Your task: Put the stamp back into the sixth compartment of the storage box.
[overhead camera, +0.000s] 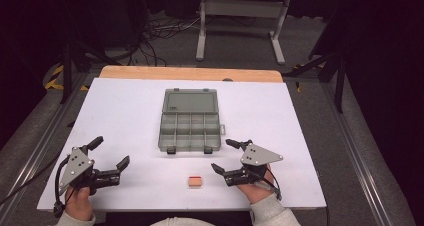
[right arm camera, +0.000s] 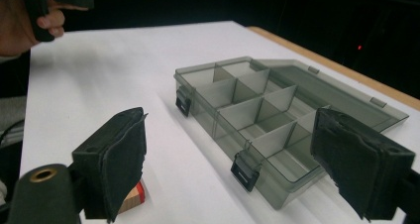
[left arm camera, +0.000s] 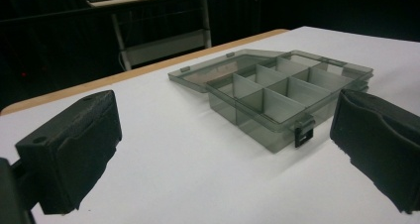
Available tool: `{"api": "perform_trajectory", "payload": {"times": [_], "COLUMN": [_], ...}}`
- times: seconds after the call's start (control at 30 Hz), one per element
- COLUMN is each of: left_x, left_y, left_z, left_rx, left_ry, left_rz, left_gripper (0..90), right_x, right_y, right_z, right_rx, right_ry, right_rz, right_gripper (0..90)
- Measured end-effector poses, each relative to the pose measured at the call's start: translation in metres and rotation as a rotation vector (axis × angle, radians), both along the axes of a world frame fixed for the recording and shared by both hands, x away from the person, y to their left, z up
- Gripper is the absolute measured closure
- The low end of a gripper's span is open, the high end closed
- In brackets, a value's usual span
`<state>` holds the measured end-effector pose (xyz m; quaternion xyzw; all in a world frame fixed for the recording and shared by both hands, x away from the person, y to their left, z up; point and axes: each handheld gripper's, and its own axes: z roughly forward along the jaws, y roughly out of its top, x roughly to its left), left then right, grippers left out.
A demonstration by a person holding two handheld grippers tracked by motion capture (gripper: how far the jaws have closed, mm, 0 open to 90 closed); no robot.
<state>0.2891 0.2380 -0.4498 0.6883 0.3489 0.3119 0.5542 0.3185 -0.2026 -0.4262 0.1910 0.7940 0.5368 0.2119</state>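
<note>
A translucent grey compartment box [overhead camera: 190,121] lies open in the middle of the white table [overhead camera: 120,106], its lid folded flat toward the far side and its compartments empty. A small wooden block with a red face [overhead camera: 194,181] rests near the front edge, between my two hands. My left gripper [overhead camera: 111,151] is open at the front left, jaws wide, pointing toward the box [left arm camera: 277,92]. To the right of the block, my right gripper [overhead camera: 223,155] is open too, and the block [right arm camera: 134,196] peeks from behind its left jaw. Both are empty.
The table's far edge is a bare wooden strip [overhead camera: 190,73]. Beyond it stand a white desk frame [overhead camera: 240,16] and cables on the floor [overhead camera: 160,28]. Metal rails [overhead camera: 45,136] run along both table sides. The left hand [right arm camera: 29,21] appears far off in the right gripper view.
</note>
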Motion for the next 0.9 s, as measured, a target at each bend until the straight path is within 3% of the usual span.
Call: {"api": "perform_trajectory", "payload": {"times": [0.5,0.9], "left_x": [-0.001,-0.002], "left_y": [-0.001,-0.002], "left_z": [0.001,0.001], "left_rx": [0.02,0.026], "left_ry": [-0.014,-0.02], "left_rz": [-0.002,-0.005], "left_gripper": [0.4,0.4], "right_x": [0.015,0.021], "right_y": [0.037,0.056], "right_z": [0.011,0.017], "right_rx": [-0.092,-0.115], "right_ry": [0.05,0.057], "right_rz": [0.084,0.136], "right_gripper": [17.0,16.7]}}
